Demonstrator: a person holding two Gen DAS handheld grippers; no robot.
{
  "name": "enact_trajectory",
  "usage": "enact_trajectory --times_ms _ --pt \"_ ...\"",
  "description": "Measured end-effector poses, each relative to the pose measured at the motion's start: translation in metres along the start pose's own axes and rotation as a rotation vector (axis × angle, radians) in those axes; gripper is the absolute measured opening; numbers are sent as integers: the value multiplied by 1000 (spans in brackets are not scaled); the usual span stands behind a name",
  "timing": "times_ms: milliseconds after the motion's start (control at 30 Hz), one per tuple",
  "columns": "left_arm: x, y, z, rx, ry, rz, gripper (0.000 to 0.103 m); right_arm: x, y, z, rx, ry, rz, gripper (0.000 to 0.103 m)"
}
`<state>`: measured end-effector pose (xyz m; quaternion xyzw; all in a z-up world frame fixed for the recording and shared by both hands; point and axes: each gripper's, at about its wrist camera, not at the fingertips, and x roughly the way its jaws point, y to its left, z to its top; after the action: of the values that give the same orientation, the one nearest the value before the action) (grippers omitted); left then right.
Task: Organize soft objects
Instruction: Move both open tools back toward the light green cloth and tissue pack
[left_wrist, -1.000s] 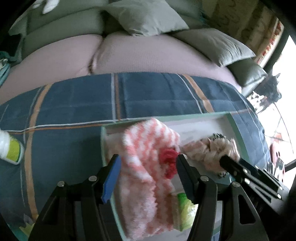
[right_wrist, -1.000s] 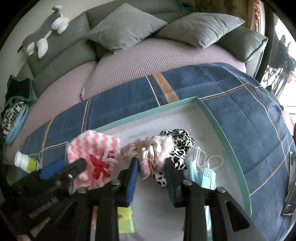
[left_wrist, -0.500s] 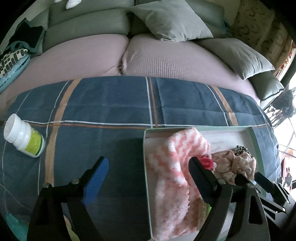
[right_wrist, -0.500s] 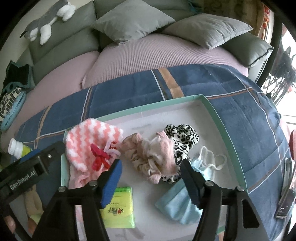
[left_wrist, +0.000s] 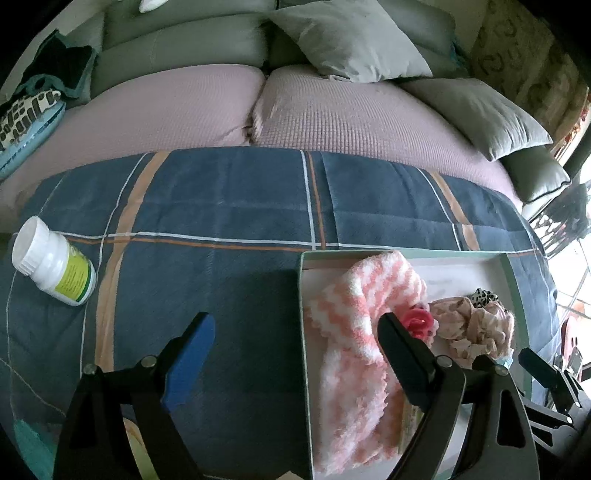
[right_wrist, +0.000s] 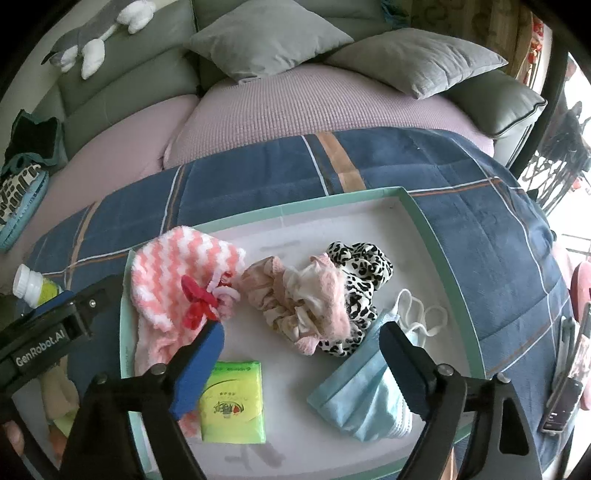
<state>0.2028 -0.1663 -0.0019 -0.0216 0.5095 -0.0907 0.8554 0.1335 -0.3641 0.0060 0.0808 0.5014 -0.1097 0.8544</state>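
A green-rimmed white tray (right_wrist: 439, 236) lies on a blue plaid blanket (right_wrist: 461, 177). In it are a pink-and-white fuzzy sock with a red bow (right_wrist: 173, 280), pink scrunchies (right_wrist: 299, 299), a leopard-print scrunchie (right_wrist: 362, 266), a blue face mask (right_wrist: 365, 391) and a green tissue pack (right_wrist: 232, 402). My right gripper (right_wrist: 301, 363) is open and empty above the tray's front. My left gripper (left_wrist: 295, 350) is open and empty over the tray's left edge (left_wrist: 304, 332), beside the sock (left_wrist: 362, 317).
A white pill bottle (left_wrist: 51, 266) lies on the blanket left of the tray. The pink sofa seat (left_wrist: 332, 110) and grey cushions (right_wrist: 266, 37) are behind. A plush toy (right_wrist: 96, 33) sits on the sofa back. A phone (right_wrist: 565, 391) lies at the far right.
Both grippers opened wide and pulled back. The left let go of the sock and shifted left; the right released the scrunchies, which now lie in the tray.
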Motion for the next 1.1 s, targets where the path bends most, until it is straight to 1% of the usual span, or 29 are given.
enact_trajectory --times_ms 33,67,133,167,333,467,600,667,767,933,1000,1100 --pt "0 2 0 -6 -1 0 99 0 0 0 -3 0 1 92" --pt "-1 5 0 -13 -3 1 103 0 1 -1 -6 0 2 93" --pt "-2 9 -1 -26 -8 -2 103 -1 2 -1 -7 -3 2 99" --pt "-3 12 -2 -32 -8 -4 103 -2 2 -2 -7 -6 4 101" --pt "-13 23 -5 -58 -30 5 103 -8 3 -6 -3 -20 20 103" --pt "-27 30 -7 -70 -64 16 103 -13 5 -9 -16 -26 23 103" --pt "-38 36 -12 -72 -78 22 103 -22 6 -12 -3 -48 57 103" --pt "-43 38 -15 -69 -81 28 103 -27 6 -12 -1 -66 56 103" --pt "-48 40 -19 -71 -79 42 103 -34 12 -15 -15 -94 28 103" --pt "-56 44 -26 -94 -89 54 103 -41 15 -19 -17 -113 38 103" --pt "-60 44 -29 -91 -95 68 103 -44 15 -21 -13 -121 39 103" --pt "-69 45 -34 -89 -113 109 103 -47 16 -28 -8 -124 46 103"
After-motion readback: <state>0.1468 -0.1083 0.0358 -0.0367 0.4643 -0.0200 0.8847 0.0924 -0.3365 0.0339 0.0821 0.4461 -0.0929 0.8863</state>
